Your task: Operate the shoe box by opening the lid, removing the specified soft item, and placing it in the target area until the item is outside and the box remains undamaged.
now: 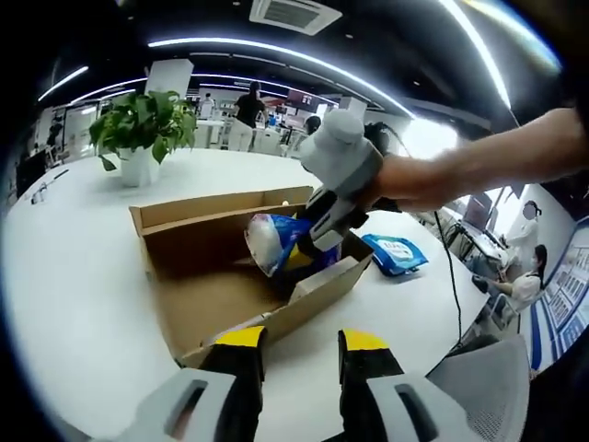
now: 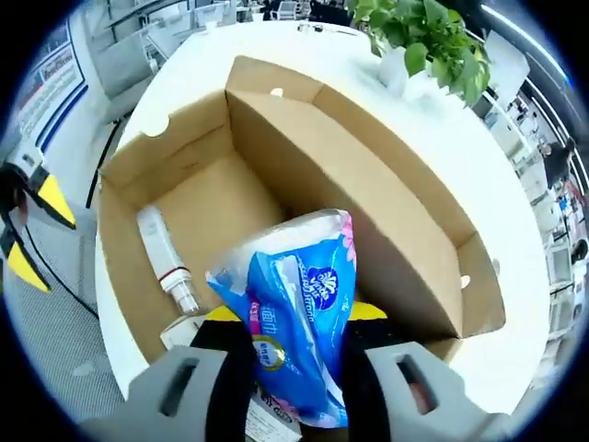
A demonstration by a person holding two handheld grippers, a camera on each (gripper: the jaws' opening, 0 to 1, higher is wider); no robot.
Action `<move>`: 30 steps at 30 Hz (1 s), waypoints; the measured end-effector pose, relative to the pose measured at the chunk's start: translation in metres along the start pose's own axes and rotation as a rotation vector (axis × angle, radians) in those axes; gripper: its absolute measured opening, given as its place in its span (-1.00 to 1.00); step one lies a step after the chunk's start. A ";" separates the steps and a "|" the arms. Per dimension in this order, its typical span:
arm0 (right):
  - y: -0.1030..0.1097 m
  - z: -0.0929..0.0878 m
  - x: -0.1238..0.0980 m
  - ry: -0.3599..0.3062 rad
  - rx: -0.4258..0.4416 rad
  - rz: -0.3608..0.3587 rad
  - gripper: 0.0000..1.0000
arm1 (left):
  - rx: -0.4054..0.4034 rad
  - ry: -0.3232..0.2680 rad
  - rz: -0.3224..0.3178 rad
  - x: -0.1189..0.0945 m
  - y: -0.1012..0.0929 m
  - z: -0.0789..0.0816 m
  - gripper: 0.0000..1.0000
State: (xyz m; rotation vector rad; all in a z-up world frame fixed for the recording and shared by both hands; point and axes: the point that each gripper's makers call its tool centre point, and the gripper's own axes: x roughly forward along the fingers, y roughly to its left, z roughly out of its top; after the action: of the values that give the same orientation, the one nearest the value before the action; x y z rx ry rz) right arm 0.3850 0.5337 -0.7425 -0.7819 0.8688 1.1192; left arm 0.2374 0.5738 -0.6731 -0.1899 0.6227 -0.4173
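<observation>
1. White tabletop (image 1: 83, 276), smooth and glossy, spreads under everything in the left gripper view and curves away toward a bright open office behind it.
2. A brown cardboard box (image 1: 230, 276) sits on the table with its lid folded back, its inside open to both views.
3. The right gripper (image 2: 296, 345) pinches a blue-and-white tissue pack (image 2: 299, 322) between its jaws; the pack is above the box's interior, near one end, tilted up out of it.
4. In the left gripper view that same gripper (image 1: 322, 230), held by a hand (image 1: 414, 180), reaches into the box from the right and has the pack (image 1: 276, 241) partly above the box rim.
5. The left gripper (image 1: 302, 345) hovers just off the near corner of the box, its yellow-tipped jaws spread and holding nothing; its tips show at the left edge of the right gripper view (image 2: 32, 230).
6. A white tube (image 2: 166, 262) with a red band lies on the box floor against one wall.
7. A second blue pack (image 1: 394, 253) lies on the table just beyond the box.
8. A potted plant (image 1: 143, 133) in a white pot stands on the far side of the table, well apart from the box.
9. Long ceiling lights (image 1: 276, 60) arc overhead; a person (image 1: 247, 115) stands among desks in the background, and others sit at the right edge.
</observation>
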 end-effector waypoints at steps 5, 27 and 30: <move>-0.006 0.009 -0.022 -0.044 -0.016 -0.034 -0.38 | 0.007 0.006 -0.010 0.002 -0.001 -0.003 -0.38; -0.045 -0.001 -0.114 -0.213 0.034 -0.182 -0.39 | 0.023 0.046 -0.046 0.012 -0.018 -0.007 -0.38; -0.049 -0.013 -0.122 -0.213 0.048 -0.198 -0.39 | 0.024 0.049 -0.049 0.012 -0.022 -0.007 -0.38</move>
State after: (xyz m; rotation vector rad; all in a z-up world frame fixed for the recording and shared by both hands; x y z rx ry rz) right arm 0.4061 0.4590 -0.6359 -0.6796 0.6233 0.9824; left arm 0.2352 0.5485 -0.6789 -0.1731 0.6621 -0.4777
